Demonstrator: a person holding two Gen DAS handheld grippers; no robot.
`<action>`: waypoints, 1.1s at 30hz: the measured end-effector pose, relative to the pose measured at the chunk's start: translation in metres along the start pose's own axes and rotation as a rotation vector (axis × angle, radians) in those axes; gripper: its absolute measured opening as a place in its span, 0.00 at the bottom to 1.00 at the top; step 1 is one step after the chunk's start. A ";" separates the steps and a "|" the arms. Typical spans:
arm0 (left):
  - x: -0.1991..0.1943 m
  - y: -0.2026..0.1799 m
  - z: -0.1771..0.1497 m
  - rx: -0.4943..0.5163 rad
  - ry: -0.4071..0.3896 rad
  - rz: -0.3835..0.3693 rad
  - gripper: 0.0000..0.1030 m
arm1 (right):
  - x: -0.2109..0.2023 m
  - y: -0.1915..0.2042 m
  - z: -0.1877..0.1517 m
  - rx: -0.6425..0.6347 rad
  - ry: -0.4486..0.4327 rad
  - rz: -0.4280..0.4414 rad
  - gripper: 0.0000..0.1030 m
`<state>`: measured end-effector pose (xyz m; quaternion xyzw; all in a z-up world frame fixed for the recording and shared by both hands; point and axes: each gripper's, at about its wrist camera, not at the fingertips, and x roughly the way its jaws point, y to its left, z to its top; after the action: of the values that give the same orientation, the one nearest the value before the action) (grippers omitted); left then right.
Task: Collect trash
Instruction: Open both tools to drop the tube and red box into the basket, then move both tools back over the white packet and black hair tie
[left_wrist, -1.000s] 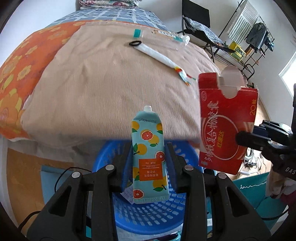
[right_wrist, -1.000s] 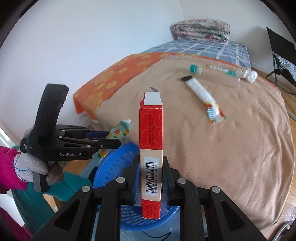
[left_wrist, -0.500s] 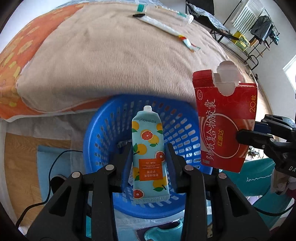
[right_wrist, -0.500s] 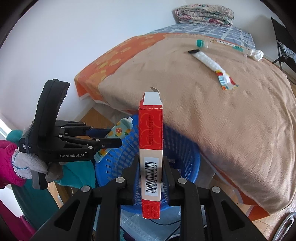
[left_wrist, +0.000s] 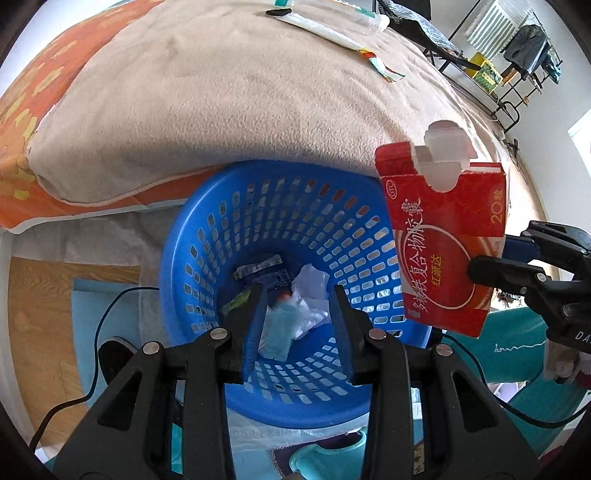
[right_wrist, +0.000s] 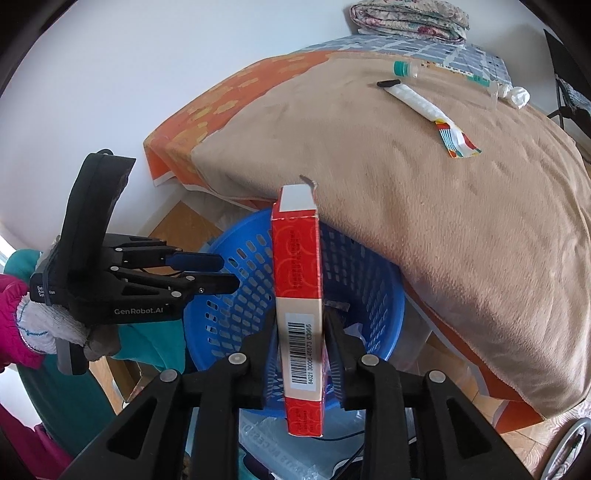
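Observation:
A blue plastic basket (left_wrist: 207, 236) stands on the floor against the bed; it also shows in the right wrist view (right_wrist: 384, 295). My left gripper (left_wrist: 297, 295) is open and empty above it. A light blue tube with orange prints (left_wrist: 279, 328) lies blurred in the basket among crumpled paper and wrappers. My right gripper (right_wrist: 301, 325) is shut on a red carton box (right_wrist: 297, 280), held upright over the basket's rim. The box also shows in the left wrist view (left_wrist: 443, 240). The left gripper shows in the right wrist view (right_wrist: 218, 271).
On the beige blanket (right_wrist: 424, 184) lie a white toothpaste tube (right_wrist: 424, 107), a clear bottle with a green cap (right_wrist: 443, 70) and a crumpled white wad (right_wrist: 517, 96). A cable (left_wrist: 99, 317) runs over the floor left of the basket. A drying rack (left_wrist: 517, 48) stands far right.
My left gripper opened and let go of the light blue tube, which dropped into the basket. Both grippers tilted down over the basket. The red box stays in my right gripper.

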<state>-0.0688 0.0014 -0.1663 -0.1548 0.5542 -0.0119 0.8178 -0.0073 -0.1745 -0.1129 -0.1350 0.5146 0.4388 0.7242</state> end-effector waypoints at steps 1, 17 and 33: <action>0.000 0.000 0.000 -0.002 0.002 0.000 0.34 | 0.000 0.000 0.000 0.001 0.000 0.001 0.26; -0.001 -0.002 0.003 0.001 -0.010 0.009 0.34 | -0.004 0.001 0.000 -0.016 -0.020 -0.041 0.46; -0.010 -0.003 0.019 -0.001 -0.049 0.009 0.34 | -0.032 -0.009 0.008 0.016 -0.184 -0.078 0.77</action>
<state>-0.0549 0.0052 -0.1500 -0.1529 0.5349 -0.0040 0.8310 0.0016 -0.1902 -0.0842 -0.1081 0.4437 0.4165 0.7861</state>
